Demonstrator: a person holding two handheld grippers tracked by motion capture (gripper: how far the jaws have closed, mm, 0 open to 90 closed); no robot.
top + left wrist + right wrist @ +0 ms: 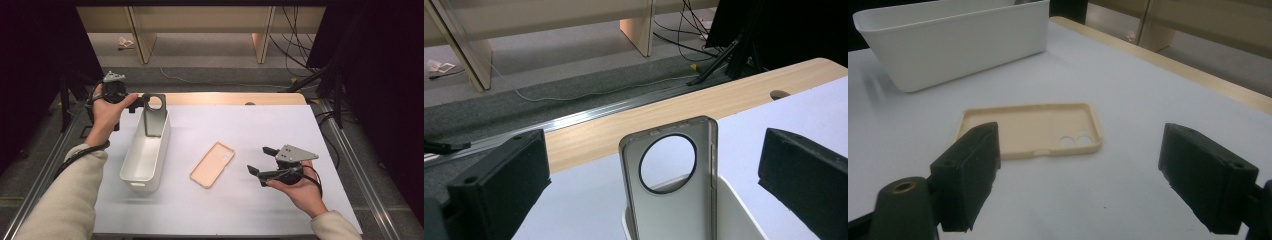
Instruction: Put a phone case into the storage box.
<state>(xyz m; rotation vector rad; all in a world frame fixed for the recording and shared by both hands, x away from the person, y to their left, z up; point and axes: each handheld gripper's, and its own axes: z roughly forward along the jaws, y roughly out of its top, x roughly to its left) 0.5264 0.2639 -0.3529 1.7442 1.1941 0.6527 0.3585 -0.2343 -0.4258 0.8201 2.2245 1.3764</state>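
Observation:
A grey phone case (155,117) with a round camera hole stands upright at the far end of a white bin (150,175), leaning on its end wall. My left gripper (139,102) hovers at the case's top edge. In the left gripper view the grey case (674,210) rises between the wide-apart jaws, with a clear gap on each side, so the left gripper (659,185) is open. A beige phone case (212,164) lies flat, hollow side up, mid-table. My right gripper (257,159) rests open just right of it, and the beige case (1023,127) lies ahead of its jaws.
A white sheet (260,130) covers the table, with a wooden strip (230,98) along the far edge. The white bin (963,45) sits left of centre, lengthwise. Cables and dark stands (320,75) are on the floor beyond the table.

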